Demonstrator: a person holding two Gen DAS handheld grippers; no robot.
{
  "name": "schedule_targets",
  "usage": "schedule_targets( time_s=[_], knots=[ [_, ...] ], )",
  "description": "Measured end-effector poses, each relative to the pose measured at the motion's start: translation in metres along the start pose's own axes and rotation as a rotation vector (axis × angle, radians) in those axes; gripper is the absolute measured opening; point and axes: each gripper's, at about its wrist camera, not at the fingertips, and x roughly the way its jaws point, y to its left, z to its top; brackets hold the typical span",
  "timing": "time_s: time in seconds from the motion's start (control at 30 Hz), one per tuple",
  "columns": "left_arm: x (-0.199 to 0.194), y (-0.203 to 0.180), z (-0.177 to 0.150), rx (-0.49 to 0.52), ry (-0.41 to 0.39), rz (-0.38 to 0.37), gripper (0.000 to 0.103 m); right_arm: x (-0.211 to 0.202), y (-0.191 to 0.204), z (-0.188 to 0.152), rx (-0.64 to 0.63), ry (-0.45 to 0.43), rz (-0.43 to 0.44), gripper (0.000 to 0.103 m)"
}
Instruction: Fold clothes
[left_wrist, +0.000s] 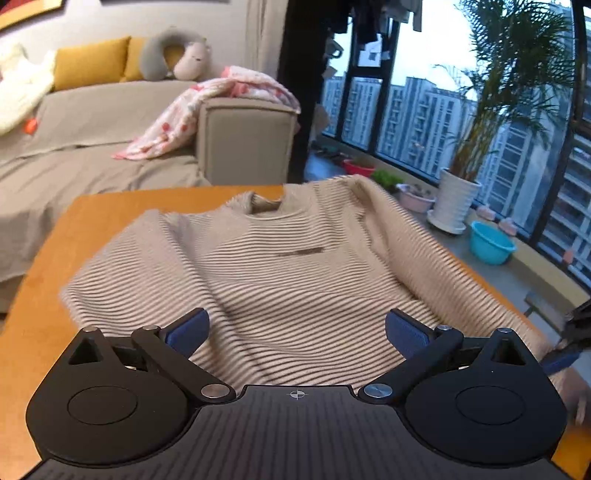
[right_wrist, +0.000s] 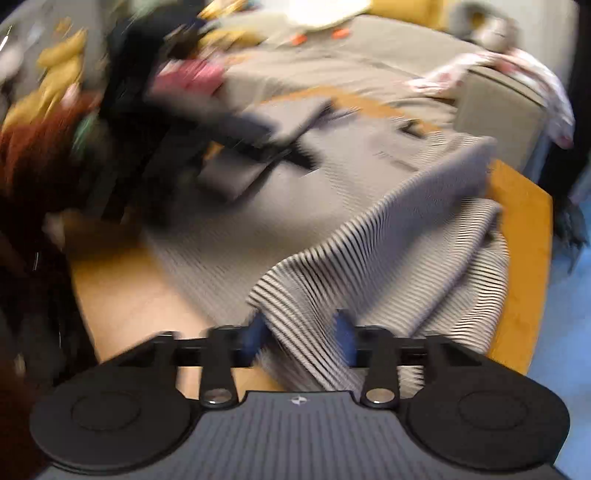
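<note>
A: While the striped sweater (left_wrist: 280, 266) sprawls over most of the orange table (left_wrist: 96, 236), its right side hangs past the table's right edge, in the left wrist view.

B: Room to move?

A: Bare wood down the left of that frame, and a strip top centre behind the collar. Sofa (left_wrist: 110, 122) close behind, upper left.

B: Containers?

A: Far right, on the window ledge: a white pot (left_wrist: 452, 203) holding a palm, then a turquoise basin (left_wrist: 491, 242); I can't tell what's in it.

B: Left gripper (left_wrist: 295, 332)?

A: Spread wide above the hem, gripping nothing.

B: Right gripper (right_wrist: 301, 332)?

A: Blurry, but its blue fingers (right_wrist: 345, 332) are clamped on a lifted sweater fold, bottom centre.
</note>
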Motion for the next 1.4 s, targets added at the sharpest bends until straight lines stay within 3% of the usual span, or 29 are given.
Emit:
schedule_targets(
  time_s=[0.07,0.17,0.23,0.3,0.37,0.47,0.6,0.7,0.8,1.03,1.17,1.3,1.4],
  knots=[
    [0.0,0.004,-0.001,-0.028,-0.003,0.001,0.103,-0.006,-0.015,0.004,0.099,-0.06,-0.065,0.025],
    [0.002,0.006,0.0,-0.037,0.005,-0.001,0.103,-0.001,-0.017,0.004,0.112,-0.057,-0.076,0.032],
    [0.003,0.006,0.0,-0.028,0.015,-0.005,0.103,0.002,-0.019,0.003,0.12,-0.056,-0.084,0.031],
    [0.003,0.005,0.0,-0.012,0.024,-0.006,0.103,0.006,-0.021,0.002,0.128,-0.054,-0.091,0.009],
    [0.002,0.005,-0.001,0.007,0.034,-0.003,0.103,0.002,-0.032,0.007,0.167,-0.076,-0.098,0.005],
    [-0.004,0.011,-0.001,0.022,0.036,0.004,0.103,-0.041,-0.095,0.04,0.36,-0.23,-0.123,0.005],
    [-0.016,0.028,0.008,-0.027,0.026,-0.007,0.103,-0.097,-0.166,0.078,0.514,-0.451,-0.226,0.005],
    [-0.029,0.038,0.017,-0.026,-0.007,0.009,0.103,-0.107,-0.189,0.103,0.592,-0.523,-0.174,0.005],
    [-0.042,0.048,0.025,-0.015,-0.035,0.027,0.103,-0.09,-0.181,0.136,0.558,-0.534,-0.099,0.005],
    [-0.058,0.065,0.032,-0.053,-0.045,0.058,0.103,0.011,-0.125,0.221,0.449,-0.408,0.056,0.005],
    [-0.07,0.073,0.028,-0.06,-0.043,0.098,0.103,0.066,-0.092,0.248,0.413,-0.355,0.028,0.006],
    [-0.08,0.084,0.024,-0.093,-0.042,0.131,0.103,0.096,-0.07,0.263,0.353,-0.368,-0.05,0.01],
    [-0.08,0.091,0.021,-0.115,-0.033,0.145,0.103,0.094,-0.066,0.266,0.357,-0.396,-0.044,0.03]
  ],
)
